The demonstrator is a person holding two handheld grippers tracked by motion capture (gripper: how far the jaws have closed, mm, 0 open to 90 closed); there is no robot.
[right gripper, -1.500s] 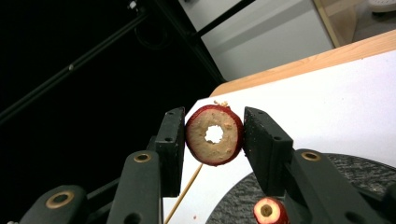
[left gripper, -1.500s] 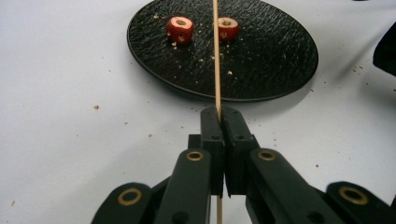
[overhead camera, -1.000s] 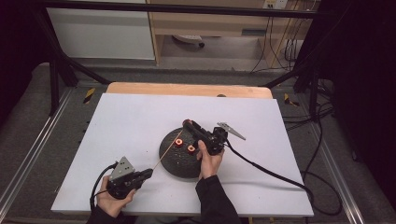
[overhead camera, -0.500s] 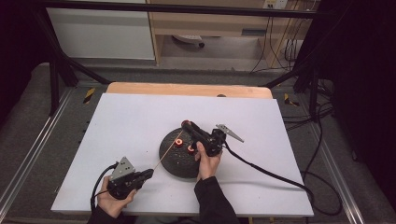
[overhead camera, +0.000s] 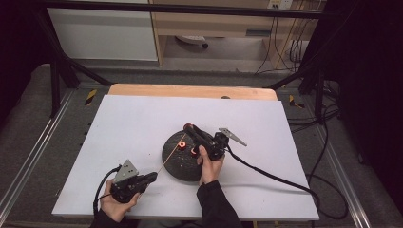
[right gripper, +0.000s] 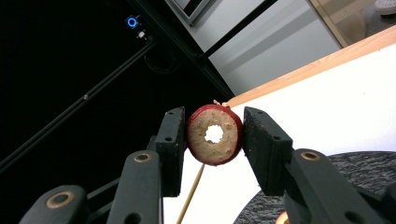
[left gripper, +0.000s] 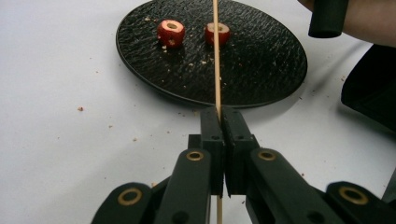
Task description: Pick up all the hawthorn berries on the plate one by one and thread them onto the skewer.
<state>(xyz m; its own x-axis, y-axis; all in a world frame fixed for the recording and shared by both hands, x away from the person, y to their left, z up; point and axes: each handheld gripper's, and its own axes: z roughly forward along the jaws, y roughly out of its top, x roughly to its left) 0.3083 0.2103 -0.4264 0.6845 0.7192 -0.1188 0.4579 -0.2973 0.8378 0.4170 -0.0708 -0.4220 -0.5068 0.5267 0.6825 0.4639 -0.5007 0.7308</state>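
My left gripper rests near the table's front left, shut on the lower end of a thin wooden skewer. The skewer slants up and away over a black round plate. Two red-skinned cored slices lie on the plate. Above the plate's far edge, my right gripper is shut on a third ring slice. Its hole faces the camera and stands empty. The skewer rises from below and passes behind this slice.
A white board covers the wooden table. Crumbs dot the board near the plate. The right gripper's cable trails across the board to the right. Black frame rails border the table.
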